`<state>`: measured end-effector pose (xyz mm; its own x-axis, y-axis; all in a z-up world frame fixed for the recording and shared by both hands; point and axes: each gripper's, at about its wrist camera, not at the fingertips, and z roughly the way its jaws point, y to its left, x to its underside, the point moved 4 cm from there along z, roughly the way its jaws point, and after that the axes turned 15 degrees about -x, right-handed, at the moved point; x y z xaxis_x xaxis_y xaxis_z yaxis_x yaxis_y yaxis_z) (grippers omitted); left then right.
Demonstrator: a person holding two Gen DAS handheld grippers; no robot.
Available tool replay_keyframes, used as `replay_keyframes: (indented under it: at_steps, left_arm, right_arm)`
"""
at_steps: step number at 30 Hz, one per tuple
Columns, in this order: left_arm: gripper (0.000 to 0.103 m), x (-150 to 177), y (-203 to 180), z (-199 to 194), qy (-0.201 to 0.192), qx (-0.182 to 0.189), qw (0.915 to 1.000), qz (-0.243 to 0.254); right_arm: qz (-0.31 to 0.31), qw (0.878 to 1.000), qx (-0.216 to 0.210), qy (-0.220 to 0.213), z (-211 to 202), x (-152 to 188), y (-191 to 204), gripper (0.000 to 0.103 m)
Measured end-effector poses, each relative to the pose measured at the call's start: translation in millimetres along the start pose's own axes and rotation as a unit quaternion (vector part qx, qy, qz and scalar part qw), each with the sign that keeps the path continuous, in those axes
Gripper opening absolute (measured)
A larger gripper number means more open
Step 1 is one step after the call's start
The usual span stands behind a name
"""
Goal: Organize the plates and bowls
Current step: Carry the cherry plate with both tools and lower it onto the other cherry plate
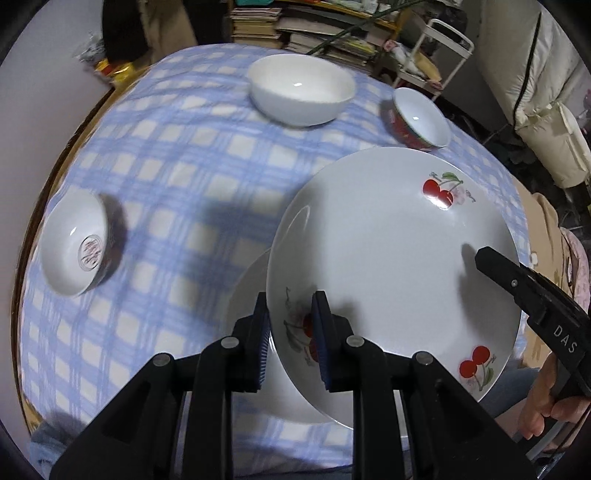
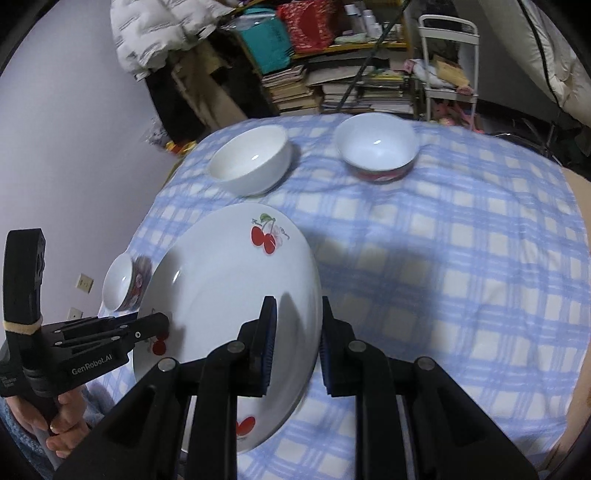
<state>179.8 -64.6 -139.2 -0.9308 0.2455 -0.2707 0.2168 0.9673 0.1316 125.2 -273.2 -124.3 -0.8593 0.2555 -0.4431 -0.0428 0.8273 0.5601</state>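
Note:
A white plate with red cherries (image 1: 391,258) is held tilted above the blue checked tablecloth. My left gripper (image 1: 291,328) is shut on its left rim. My right gripper (image 2: 295,343) is shut on its right rim; the plate also shows in the right wrist view (image 2: 229,295). A second white plate (image 1: 251,295) lies on the table under it, mostly hidden. A plain white bowl (image 1: 301,88) and a red-sided bowl (image 1: 419,118) stand at the far side. A small bowl with a red mark inside (image 1: 74,243) stands at the left.
The table (image 1: 166,147) is round with a wooden edge at the left. Stacked books (image 1: 314,33) and a white cart (image 1: 439,48) stand behind it. A padded white thing (image 1: 535,92) is at the right.

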Motion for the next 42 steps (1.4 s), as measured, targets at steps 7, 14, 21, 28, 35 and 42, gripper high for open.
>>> replay_keyframes:
  at_steps: [7,14,21,28,35,42]
  left_arm:
    - [0.021,27,31,16,0.011,-0.011,0.9992,-0.037]
    - [0.021,40,34,21,-0.008,-0.033,0.9990,-0.028]
    - [0.021,44,31,34,0.008,-0.031,0.9993,-0.021]
    - [0.021,44,30,39,0.015,-0.029,0.9992,-0.023]
    - [0.021,45,27,44,0.022,-0.037,0.9990,-0.015]
    - [0.021,45,26,46,0.024,-0.034,0.9990,-0.016]
  right_arm:
    - [-0.015,1.000,-0.005,0.025,29,26,21,0.023]
    - [-0.025,0.998,0.012,0.060,51,44,23,0.024]
    - [-0.014,0.997,0.019,0.072,60,51,14,0.024]
    - [-0.007,0.996,0.023,0.083,68,53,8,0.024]
    - [-0.006,0.994,0.039,0.098,77,60,4,0.024]
    - [-0.013,0.994,0.049,0.101,76,65,4,0.024]
